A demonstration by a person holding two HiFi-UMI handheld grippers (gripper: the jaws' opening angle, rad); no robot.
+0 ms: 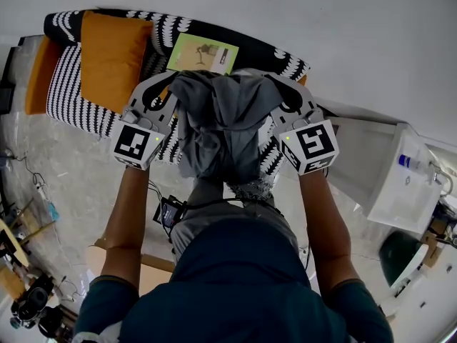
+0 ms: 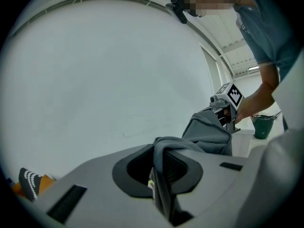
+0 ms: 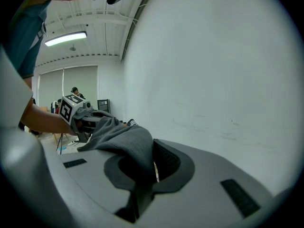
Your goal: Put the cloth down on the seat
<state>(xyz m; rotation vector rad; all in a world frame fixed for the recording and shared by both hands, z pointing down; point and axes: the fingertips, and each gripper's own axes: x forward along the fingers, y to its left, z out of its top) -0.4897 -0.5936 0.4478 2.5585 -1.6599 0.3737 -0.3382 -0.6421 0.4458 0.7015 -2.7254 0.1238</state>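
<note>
A grey cloth [image 1: 218, 123] hangs bunched between my two grippers, held in the air over the seat. In the head view, my left gripper [image 1: 170, 88] is shut on the cloth's left edge and my right gripper [image 1: 270, 86] is shut on its right edge. The left gripper view shows the cloth [image 2: 209, 132] pinched between the jaws and stretching over to the right gripper [image 2: 227, 109]. In the right gripper view the cloth [image 3: 121, 144] is pinched the same way and runs to the left gripper [image 3: 80, 117]. The seat [image 1: 71, 102] is a black-and-white patterned sofa below the cloth.
Orange cushions [image 1: 111, 59] lie on the sofa's left part, and a green booklet [image 1: 203, 54] lies just beyond the cloth. A white table [image 1: 371, 170] with a small bottle [image 1: 410, 161] stands to the right, a dark green bin [image 1: 400, 252] beside it. Cables and gear lie on the floor at left.
</note>
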